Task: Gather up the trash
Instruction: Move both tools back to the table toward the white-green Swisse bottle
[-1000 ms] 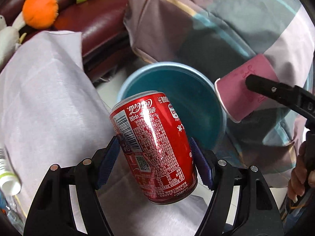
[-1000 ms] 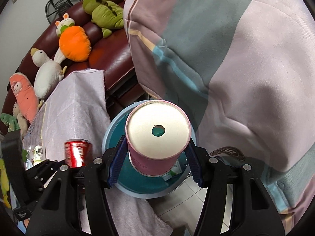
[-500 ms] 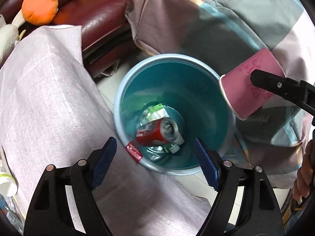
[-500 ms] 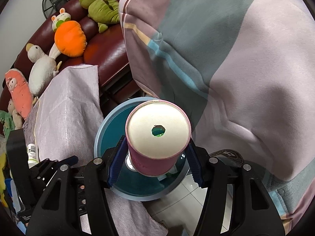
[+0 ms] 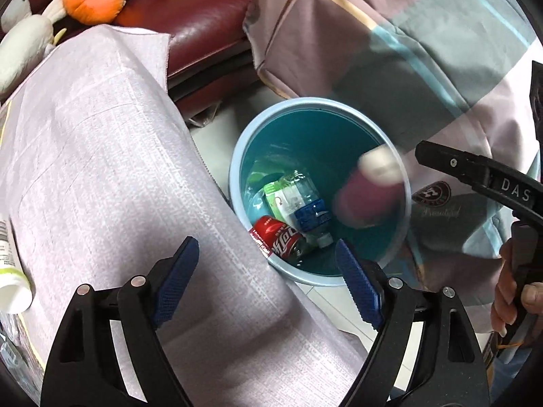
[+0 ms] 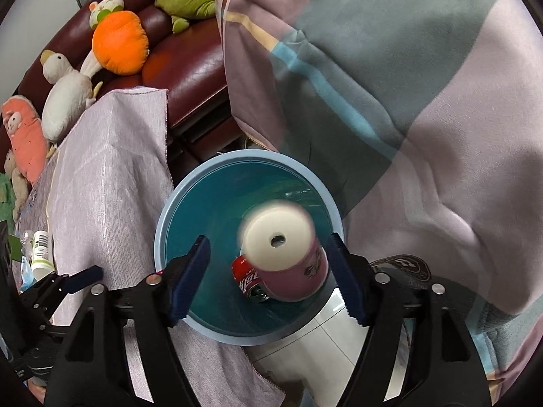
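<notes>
The left claw (image 5: 266, 276) stands released at the bottom of the left wrist view, its two blue ridged pads spread wide with nothing between them. Above it, right of centre, sits one round plastic bin (image 5: 237, 156) with a pale blue rim and smooth teal inside. In the bin lie one red aluminium can (image 5: 276, 239) on its side at the lower left of the opening and one crumpled clear plastic bottle (image 5: 298, 200) with green and blue labels just above it, the two touching. One pink paper cup (image 5: 368, 200), blurred, shows inside the bin's right half, free of any grip.

In the right wrist view the right claw (image 6: 269, 279) is also released: its two blue pads stand apart on either side of the cup (image 6: 288, 261), which shows its white round base with a small hole in the middle, and neither pad touches it. The cup overlaps the can (image 6: 247, 274) inside the bin (image 6: 190, 203).

A woven lilac cloth (image 5: 101, 169) covers the table at the left of the left wrist frame, with one white tube (image 5: 8, 271) at its left edge. A dark red glossy leather sofa (image 6: 190, 64) in the upper left carries soft plush toys, among them one orange carrot (image 6: 118, 45). A striped fleece blanket (image 6: 407, 101) of grey, pink and blue fills the right.
</notes>
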`<state>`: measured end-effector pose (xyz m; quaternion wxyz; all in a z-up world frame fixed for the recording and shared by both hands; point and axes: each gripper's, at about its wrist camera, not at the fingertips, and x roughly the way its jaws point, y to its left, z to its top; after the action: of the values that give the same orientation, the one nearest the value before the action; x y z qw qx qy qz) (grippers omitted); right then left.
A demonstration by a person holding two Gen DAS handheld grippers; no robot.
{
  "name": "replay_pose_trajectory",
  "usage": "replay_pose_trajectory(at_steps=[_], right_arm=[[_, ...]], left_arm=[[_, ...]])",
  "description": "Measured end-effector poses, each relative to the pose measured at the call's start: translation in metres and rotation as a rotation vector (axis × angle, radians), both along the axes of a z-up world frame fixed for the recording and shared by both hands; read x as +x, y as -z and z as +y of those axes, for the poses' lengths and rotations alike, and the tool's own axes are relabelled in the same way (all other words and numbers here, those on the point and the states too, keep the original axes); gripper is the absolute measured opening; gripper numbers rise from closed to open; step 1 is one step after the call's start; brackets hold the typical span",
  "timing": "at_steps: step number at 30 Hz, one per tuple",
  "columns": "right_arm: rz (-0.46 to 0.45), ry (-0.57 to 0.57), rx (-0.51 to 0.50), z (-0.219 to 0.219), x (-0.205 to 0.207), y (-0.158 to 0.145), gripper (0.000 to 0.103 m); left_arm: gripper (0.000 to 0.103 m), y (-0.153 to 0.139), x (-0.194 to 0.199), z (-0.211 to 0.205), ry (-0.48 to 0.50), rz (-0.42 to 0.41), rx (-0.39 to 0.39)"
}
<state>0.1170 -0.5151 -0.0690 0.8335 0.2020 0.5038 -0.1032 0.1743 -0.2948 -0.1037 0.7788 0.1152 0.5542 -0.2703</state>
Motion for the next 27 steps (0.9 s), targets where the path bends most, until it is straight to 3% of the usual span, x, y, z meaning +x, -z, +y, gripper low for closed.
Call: replay_pose_trajectory(at_steps=[5, 15, 27], right_arm=[[0.011, -0.007, -0.011, 0.006, 0.0, -0.002, 0.074], [0.021, -0.037, -0.022, 0.028, -0.003, -0.014, 0.077], [-0.004, -0.118, -0.075, 0.081, -0.006, -0.049, 0.077]], left_arm=[[0.09, -0.006, -0.003, 0.008, -0.01, -0.014, -0.013], [0.091, -0.02, -0.009, 0.039, -0.05, -0.032, -0.04], [0.092, -0.046, -0.017, 0.093, -0.127, -0.07, -0.09]])
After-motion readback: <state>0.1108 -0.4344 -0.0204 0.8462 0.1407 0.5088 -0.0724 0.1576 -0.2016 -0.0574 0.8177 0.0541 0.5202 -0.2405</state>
